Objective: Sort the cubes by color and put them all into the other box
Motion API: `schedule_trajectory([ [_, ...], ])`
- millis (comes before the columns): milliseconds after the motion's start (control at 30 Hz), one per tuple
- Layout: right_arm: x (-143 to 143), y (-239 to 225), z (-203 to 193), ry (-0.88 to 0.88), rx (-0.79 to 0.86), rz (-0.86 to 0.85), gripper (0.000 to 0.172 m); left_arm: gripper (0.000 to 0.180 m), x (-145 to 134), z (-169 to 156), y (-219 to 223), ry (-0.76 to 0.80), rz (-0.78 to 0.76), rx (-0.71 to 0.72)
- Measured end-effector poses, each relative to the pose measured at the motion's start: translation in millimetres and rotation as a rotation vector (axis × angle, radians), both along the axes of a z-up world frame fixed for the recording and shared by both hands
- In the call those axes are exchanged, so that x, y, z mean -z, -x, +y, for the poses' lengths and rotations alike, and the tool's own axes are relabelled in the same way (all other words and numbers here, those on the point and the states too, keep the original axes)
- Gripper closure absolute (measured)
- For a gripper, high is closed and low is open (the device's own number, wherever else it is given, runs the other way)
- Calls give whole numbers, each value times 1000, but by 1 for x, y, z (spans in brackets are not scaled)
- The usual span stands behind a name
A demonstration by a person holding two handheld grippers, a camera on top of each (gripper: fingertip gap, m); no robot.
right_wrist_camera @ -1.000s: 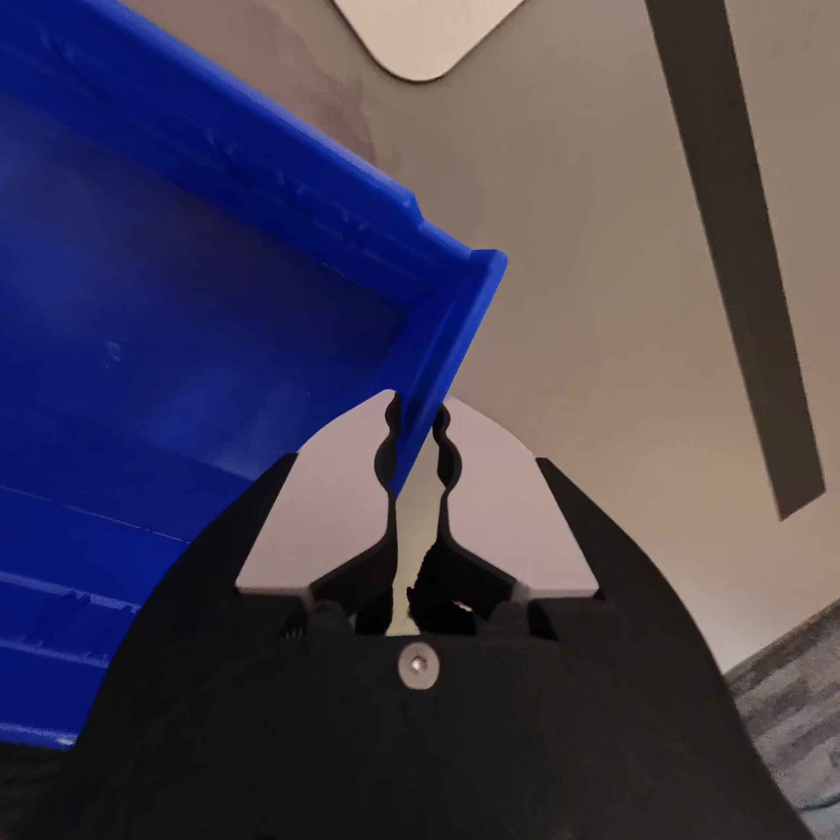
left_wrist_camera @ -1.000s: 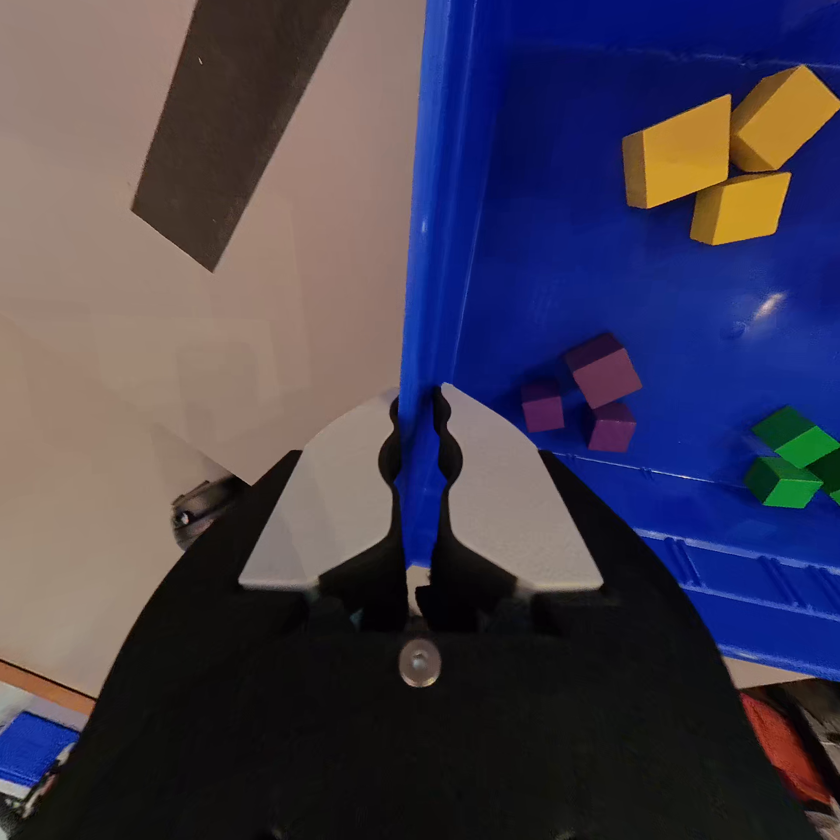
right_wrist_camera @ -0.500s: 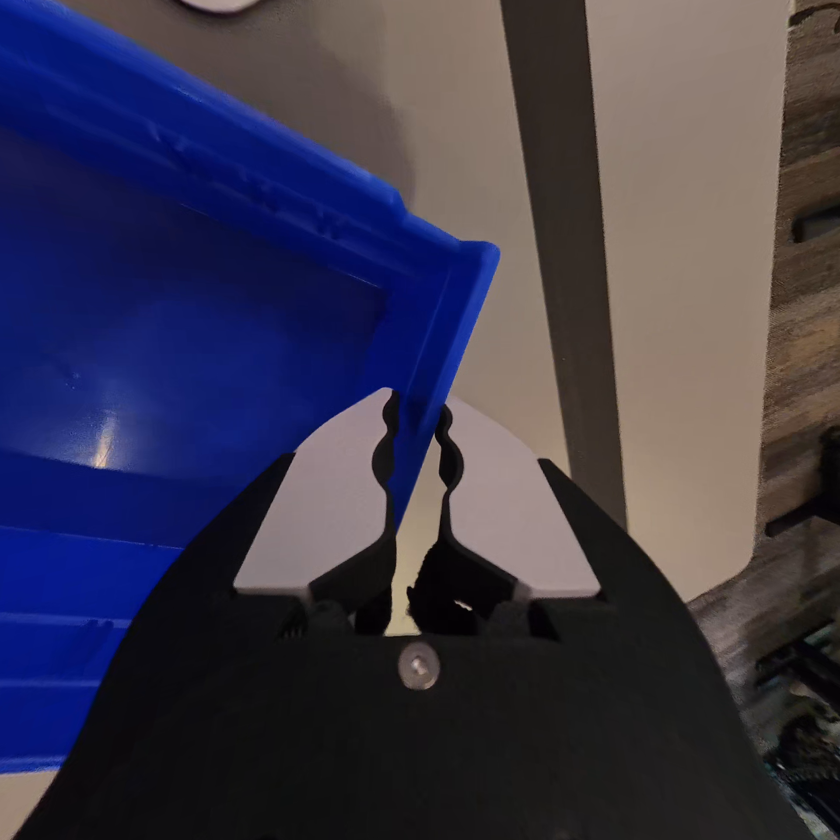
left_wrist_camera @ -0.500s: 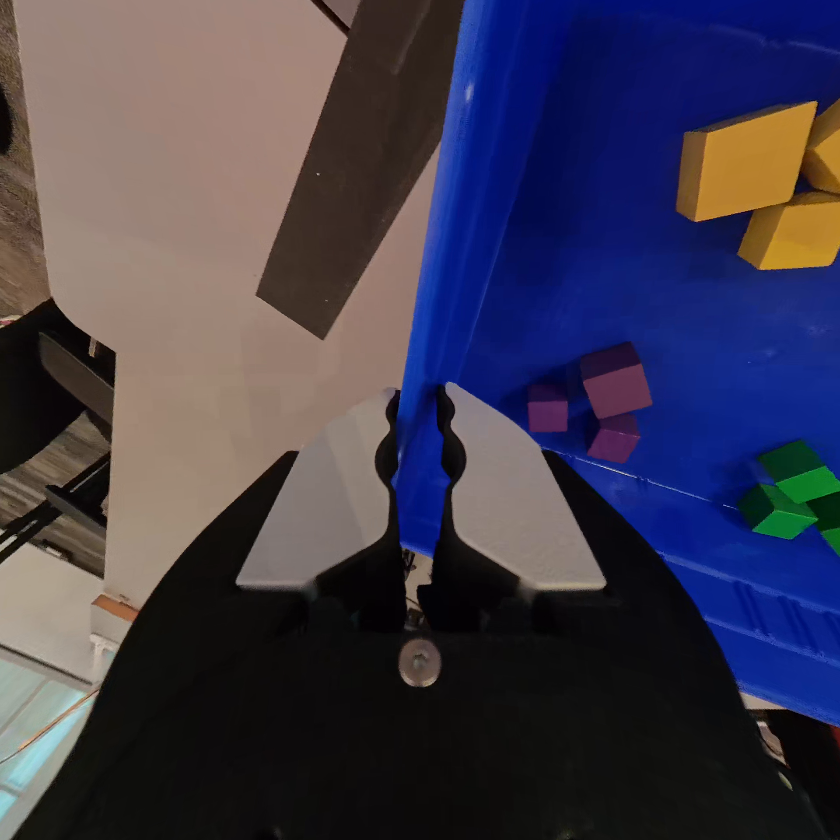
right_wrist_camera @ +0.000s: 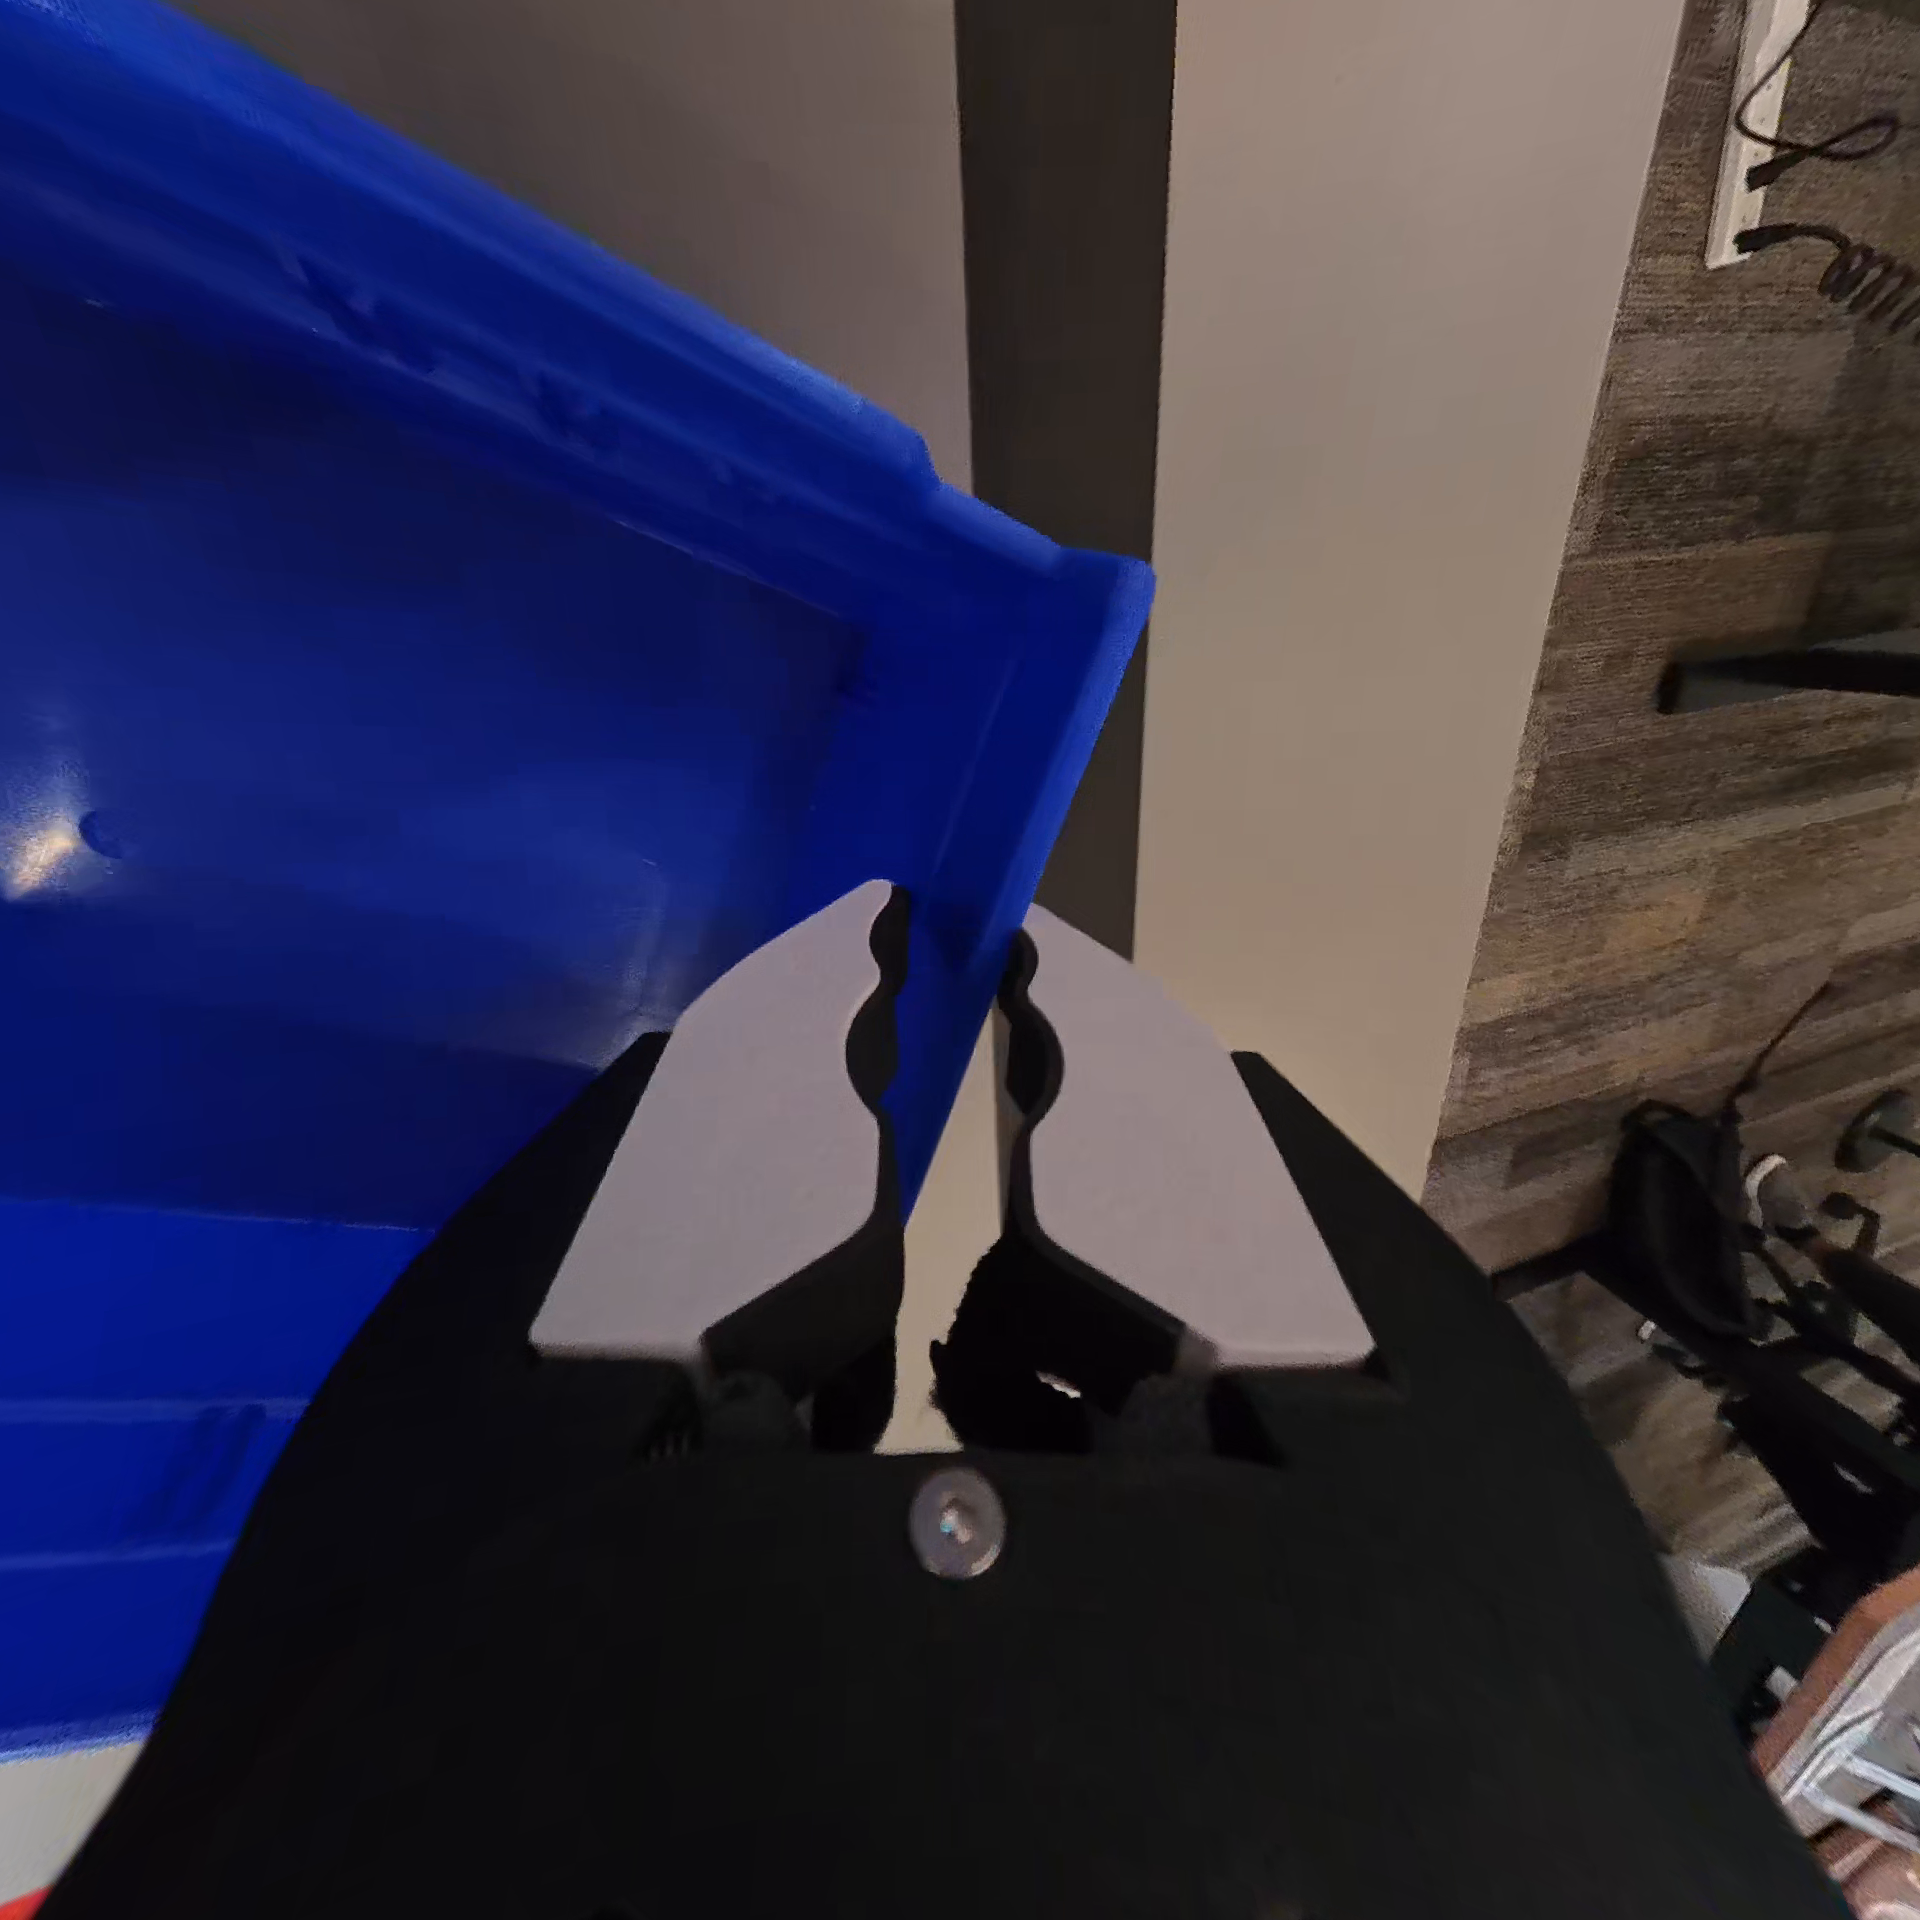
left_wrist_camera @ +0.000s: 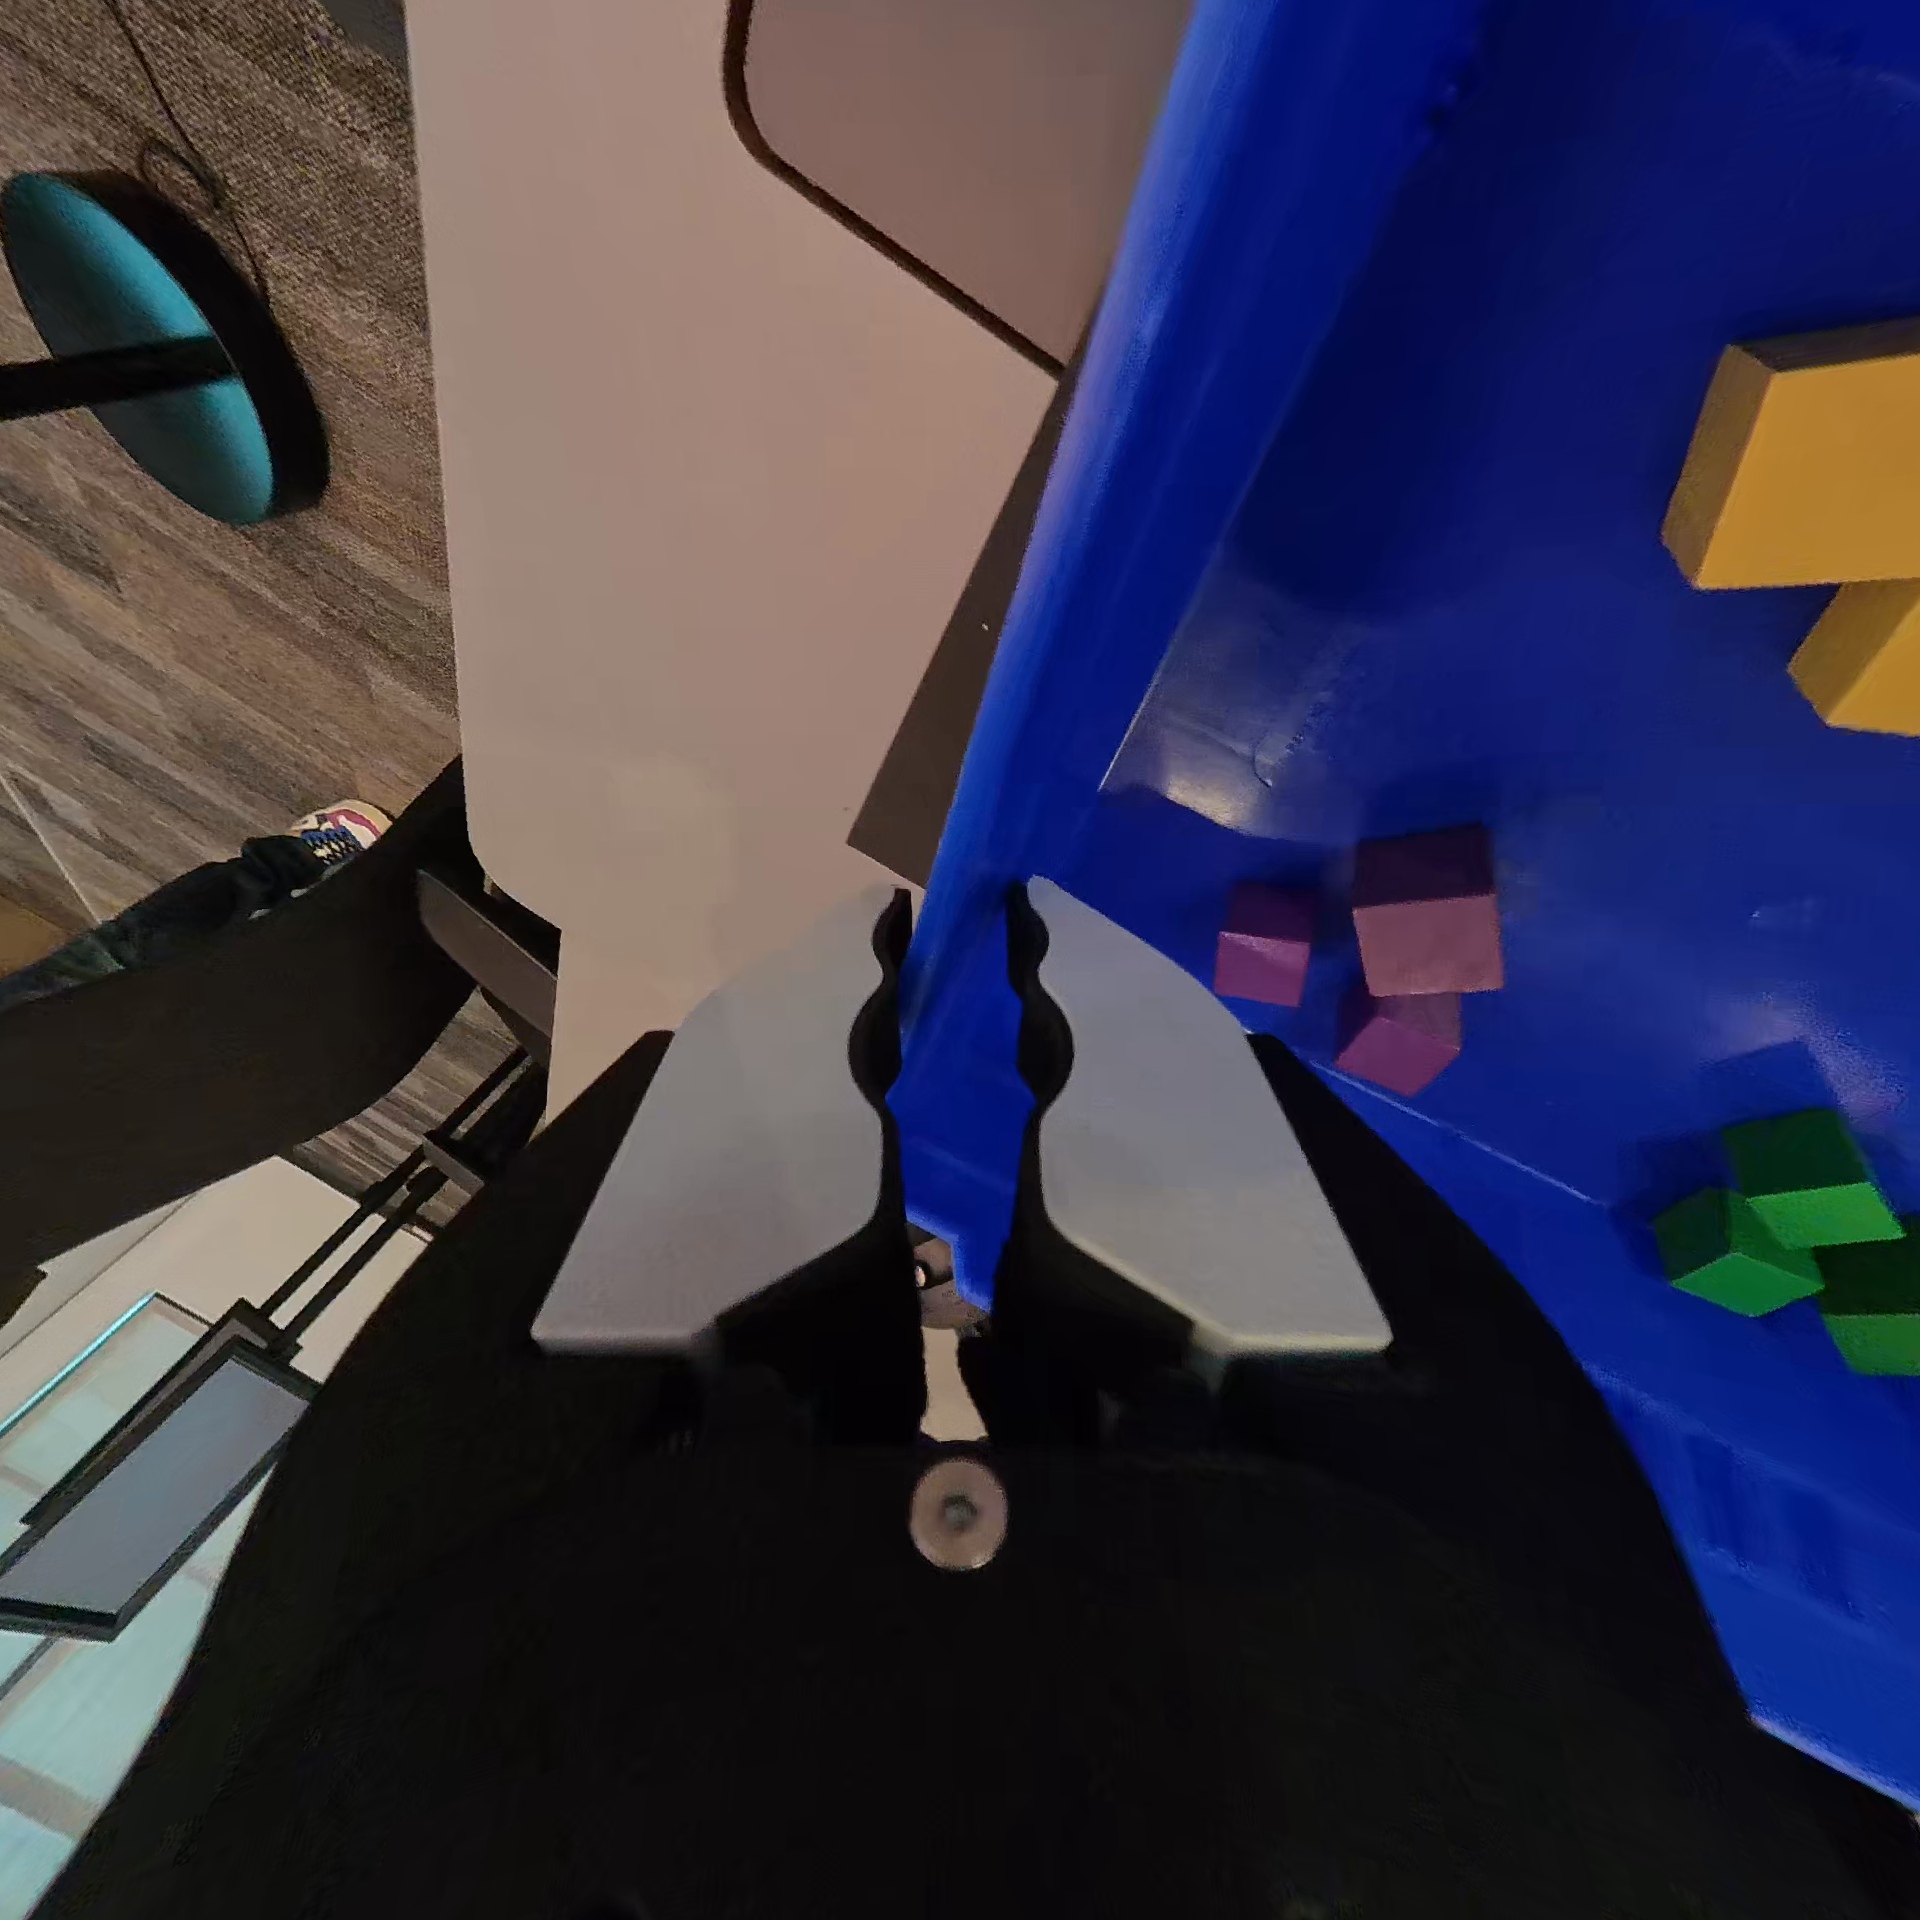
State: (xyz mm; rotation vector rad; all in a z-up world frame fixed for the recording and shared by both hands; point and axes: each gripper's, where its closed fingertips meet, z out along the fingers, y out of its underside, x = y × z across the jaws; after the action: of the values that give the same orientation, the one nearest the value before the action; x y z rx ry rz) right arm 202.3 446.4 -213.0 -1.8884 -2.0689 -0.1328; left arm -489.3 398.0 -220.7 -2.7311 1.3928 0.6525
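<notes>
Both claws clamped on one blue box: left gripper (left_wrist_camera: 956, 914) pinching the box wall (left_wrist_camera: 961, 1091) near a corner, pads pressed on either side; right gripper (right_wrist_camera: 956, 925) biting the opposite wall (right_wrist_camera: 966, 831), near its corner at 1 o'clock. Box (left_wrist_camera: 1455, 520) lifted off the pale table (left_wrist_camera: 675, 520) and tilted, floor visible at 9 o'clock in the left view and 3 o'clock in the right. Inside, already grouped by color: yellow cubes (left_wrist_camera: 1808, 468) at 2 o'clock, purple cubes (left_wrist_camera: 1423, 935) near 3 o'clock just beside the left claw, green cubes (left_wrist_camera: 1808, 1216) at 4 o'clock. Likely step: carrying or tipping the load toward the other box, not in view. Best done slowly, with both grips level and equally firm, tilting little by little so the groups slide without mixing. Thin smooth plastic wall, apt to slip or twist; worth keeping both claws tight until the box is set down.
</notes>
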Motion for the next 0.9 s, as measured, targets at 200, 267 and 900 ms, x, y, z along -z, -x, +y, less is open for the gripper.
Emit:
schedule_trajectory([
  [200, 0, 1, 32, -49, -105, -43, 152, 162, 0, 15, 0, -8, 25, 10],
  [267, 0, 5, 40, -53, -130, -56, 152, 161, 0, 21, 0, -12, 33, 12],
  [900, -1, 3, 88, -103, -59, -31, 152, 161, 1, 48, 4, -36, 44, -23],
])
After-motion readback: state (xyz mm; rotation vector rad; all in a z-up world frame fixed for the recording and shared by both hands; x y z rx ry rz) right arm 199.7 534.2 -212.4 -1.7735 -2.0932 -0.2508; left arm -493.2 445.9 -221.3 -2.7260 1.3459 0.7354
